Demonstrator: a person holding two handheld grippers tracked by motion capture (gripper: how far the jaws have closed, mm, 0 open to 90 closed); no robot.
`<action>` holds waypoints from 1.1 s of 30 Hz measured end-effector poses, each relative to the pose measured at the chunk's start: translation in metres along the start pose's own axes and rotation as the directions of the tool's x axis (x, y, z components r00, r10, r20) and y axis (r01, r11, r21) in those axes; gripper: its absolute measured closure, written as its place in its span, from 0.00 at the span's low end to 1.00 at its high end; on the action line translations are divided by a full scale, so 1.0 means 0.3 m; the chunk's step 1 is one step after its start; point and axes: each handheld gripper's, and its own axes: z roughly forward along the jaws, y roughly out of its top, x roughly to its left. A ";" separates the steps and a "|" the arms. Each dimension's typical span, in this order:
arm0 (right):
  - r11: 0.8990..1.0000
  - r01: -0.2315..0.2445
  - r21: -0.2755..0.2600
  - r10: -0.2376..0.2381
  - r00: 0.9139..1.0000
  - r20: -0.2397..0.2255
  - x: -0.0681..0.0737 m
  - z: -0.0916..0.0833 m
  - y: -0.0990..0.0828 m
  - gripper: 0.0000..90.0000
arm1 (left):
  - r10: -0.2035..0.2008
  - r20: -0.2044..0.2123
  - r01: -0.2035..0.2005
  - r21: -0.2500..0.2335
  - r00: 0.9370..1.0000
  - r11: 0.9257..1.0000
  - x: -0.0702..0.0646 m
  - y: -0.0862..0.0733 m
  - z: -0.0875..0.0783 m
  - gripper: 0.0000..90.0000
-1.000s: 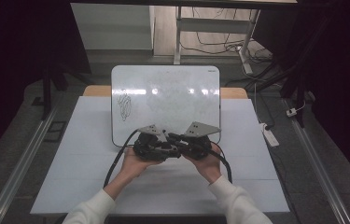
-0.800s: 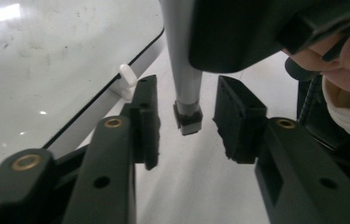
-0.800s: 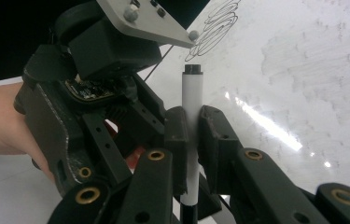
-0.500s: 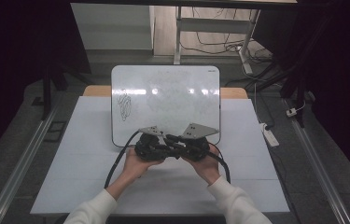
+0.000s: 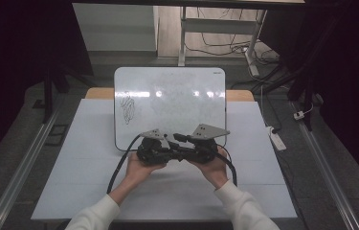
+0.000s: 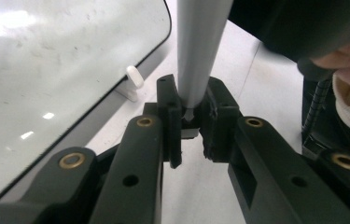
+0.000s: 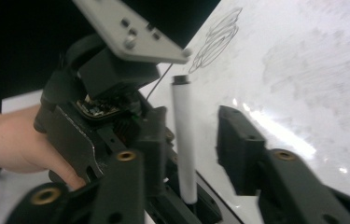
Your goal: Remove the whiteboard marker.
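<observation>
Two claws meet nose-to-nose over table (image 5: 95, 158), near whiteboard (image 5: 167, 105) edge. We see left claw (image 6: 192, 122) clenched on white marker (image 6: 196, 51); right claw (image 7: 191, 140) just opened, pads off marker betw. them.

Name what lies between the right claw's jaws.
A white marker, seen in the right gripper view; the right claw has just been opening, with no grip on it.
</observation>
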 end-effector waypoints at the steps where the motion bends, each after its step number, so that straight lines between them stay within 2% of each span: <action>1: 1.000 -0.002 -0.009 0.002 1.000 0.009 -0.007 -0.013 0.002 0.62 | 0.015 -0.013 -0.016 -0.015 1.000 1.000 0.001 0.000 -0.015 0.87; 5: 1.000 -0.007 -0.023 0.008 0.999 0.038 -0.047 -0.066 -0.007 0.54 | 0.049 -0.047 -0.051 -0.049 0.998 0.997 0.008 -0.002 -0.056 0.87; 8: 1.000 -0.017 -0.025 0.019 0.997 0.076 -0.085 -0.115 -0.039 0.50 | 0.063 -0.067 -0.067 -0.065 0.996 0.996 0.012 -0.003 -0.078 0.87; 9: 1.000 -0.022 -0.023 0.024 0.996 0.086 -0.098 -0.133 -0.055 0.49 | 0.079 -0.088 -0.086 -0.080 0.993 0.993 0.015 -0.004 -0.100 0.87; 10: 1.000 -0.022 -0.023 0.024 0.996 0.086 -0.098 -0.133 -0.055 0.49 | 0.079 -0.088 -0.086 -0.080 0.993 0.993 0.015 -0.004 -0.100 0.87; 11: 0.999 -0.034 -0.012 0.035 0.994 0.107 -0.123 -0.170 -0.091 0.49 | 0.085 -0.098 -0.093 -0.088 0.992 0.992 0.017 -0.005 -0.111 0.87; 14: 0.998 -0.064 0.000 0.064 0.989 0.136 -0.157 -0.229 -0.157 0.48 | 0.100 -0.123 -0.115 -0.116 0.987 0.987 0.027 -0.011 -0.155 0.87; 20: 0.992 -0.120 0.036 0.111 0.974 0.195 -0.206 -0.341 -0.283 0.48 | 0.111 -0.156 -0.135 -0.153 0.981 0.979 0.037 -0.021 -0.210 0.87; 21: 0.992 -0.120 0.036 0.111 0.974 0.195 -0.206 -0.341 -0.283 0.48 | 0.113 -0.160 -0.139 -0.159 0.981 0.977 0.038 -0.024 -0.222 0.87; 22: 0.992 -0.117 0.046 0.105 0.972 0.208 -0.215 -0.366 -0.317 0.48 | 0.116 -0.167 -0.143 -0.165 0.979 0.976 0.039 -0.027 -0.235 0.87; 24: 0.993 -0.096 0.075 0.076 0.969 0.234 -0.217 -0.382 -0.348 0.47 | 0.110 -0.182 -0.144 -0.189 0.977 0.971 0.044 -0.034 -0.273 0.87; 25: 0.992 -0.092 0.081 0.070 0.968 0.240 -0.219 -0.388 -0.363 0.47 | 0.110 -0.182 -0.144 -0.189 0.977 0.971 0.044 -0.034 -0.273 0.87; 27: 0.992 -0.098 0.084 0.076 0.968 0.238 -0.221 -0.394 -0.374 0.47 | 0.104 -0.191 -0.143 -0.205 0.976 0.968 0.047 -0.035 -0.296 0.87; 33: 0.988 -0.115 0.100 0.085 0.960 0.266 -0.235 -0.415 -0.412 0.47 | 0.093 -0.217 -0.146 -0.245 0.972 0.958 0.060 -0.029 -0.348 0.87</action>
